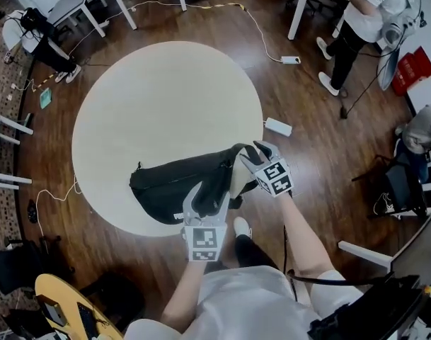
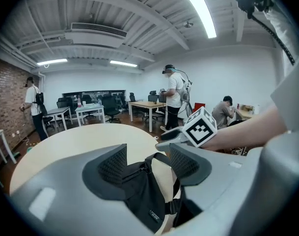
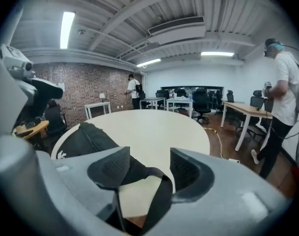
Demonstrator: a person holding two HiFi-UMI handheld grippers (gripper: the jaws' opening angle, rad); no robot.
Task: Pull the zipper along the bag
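Note:
A black bag (image 1: 173, 186) lies on the near edge of the round cream table (image 1: 151, 98), its strap end toward me. My left gripper (image 1: 207, 200) hovers at the bag's near right end. In the left gripper view its jaws (image 2: 147, 161) stand open, with the bag's end (image 2: 149, 195) showing between them and neither pad touching it. My right gripper (image 1: 254, 153) is at the bag's right tip, open as well. In the right gripper view (image 3: 149, 166) a black strap (image 3: 159, 193) loops under the gap and the bag (image 3: 85, 136) lies to the left.
A white power strip (image 1: 277, 126) and its cable lie on the wood floor beyond the table. One person (image 1: 364, 13) stands at the far right near a desk, and another (image 1: 420, 129) sits at the right edge. White desks and chairs ring the room.

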